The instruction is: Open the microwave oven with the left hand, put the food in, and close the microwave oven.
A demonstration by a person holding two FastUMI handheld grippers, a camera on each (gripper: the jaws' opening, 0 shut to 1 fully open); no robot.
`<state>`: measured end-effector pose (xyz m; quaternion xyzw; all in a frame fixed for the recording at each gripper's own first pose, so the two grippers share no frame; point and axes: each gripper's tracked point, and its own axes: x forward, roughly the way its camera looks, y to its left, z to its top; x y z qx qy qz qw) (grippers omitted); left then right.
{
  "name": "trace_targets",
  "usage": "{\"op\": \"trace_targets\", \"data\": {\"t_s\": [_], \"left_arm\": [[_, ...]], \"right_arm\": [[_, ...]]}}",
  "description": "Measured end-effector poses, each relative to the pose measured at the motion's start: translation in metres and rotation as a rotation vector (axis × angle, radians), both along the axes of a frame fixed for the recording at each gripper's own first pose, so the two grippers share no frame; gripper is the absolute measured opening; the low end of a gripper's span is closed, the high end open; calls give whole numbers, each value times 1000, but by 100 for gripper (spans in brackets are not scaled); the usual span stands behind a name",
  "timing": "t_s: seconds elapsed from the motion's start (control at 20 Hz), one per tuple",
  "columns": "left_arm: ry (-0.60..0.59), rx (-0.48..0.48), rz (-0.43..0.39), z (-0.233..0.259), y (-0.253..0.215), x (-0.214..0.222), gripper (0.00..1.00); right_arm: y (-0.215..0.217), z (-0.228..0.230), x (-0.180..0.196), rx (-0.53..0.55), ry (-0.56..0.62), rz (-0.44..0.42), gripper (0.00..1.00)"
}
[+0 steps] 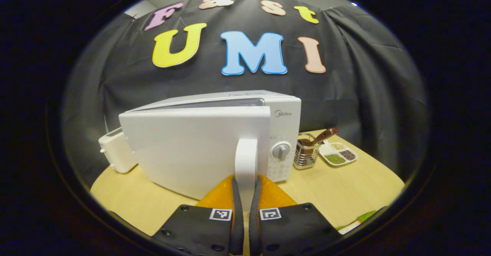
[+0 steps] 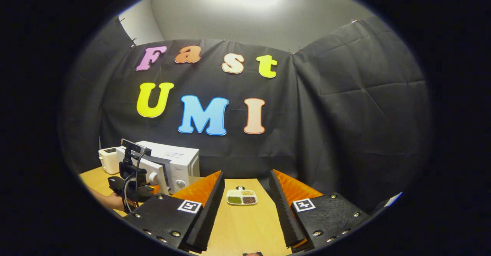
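A: Status of left gripper [image 1: 245,187]?
B: Both fingers clamp the door handle [image 1: 246,160] of the microwave oven [image 1: 215,141] — door swung partly ajar.

A: Right gripper [image 2: 245,194]?
B: Fingers spread wide, grasping nothing, well right of the microwave oven. Sectioned food dish [image 2: 241,197] sits on the table [image 2: 241,225] — right of the oven.

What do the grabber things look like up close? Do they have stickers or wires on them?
Each one has two wedge-shaped fingers with ridged inner faces, bolted to black plates with silver screws. The left gripper and the right gripper both carry small black-and-white square code markers on the plates. Seen from the right gripper view, the left gripper has a black body with black cables looping over it and a bar-shaped camera on top.
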<state>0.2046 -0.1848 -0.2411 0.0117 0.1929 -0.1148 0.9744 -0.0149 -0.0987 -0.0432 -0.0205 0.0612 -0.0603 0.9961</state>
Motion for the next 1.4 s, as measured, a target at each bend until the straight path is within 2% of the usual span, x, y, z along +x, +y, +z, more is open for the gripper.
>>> {"op": "trace_targets", "data": {"t_s": [0.45,0.7,1.1,1.4], "left_arm": [[29,25,146,3,73,-75,13],[47,46,218,2,127,-111,12],[50,47,302,-1,229,-148,12],[47,9,209,-5,273,-154,12]], "right_arm": [[38,-2,-6,48,-23,244,72],[66,7,-4,53,-55,333,72],[132,4,0,98,-36,374,72],[193,10,-2,103,-23,361,72]]}}
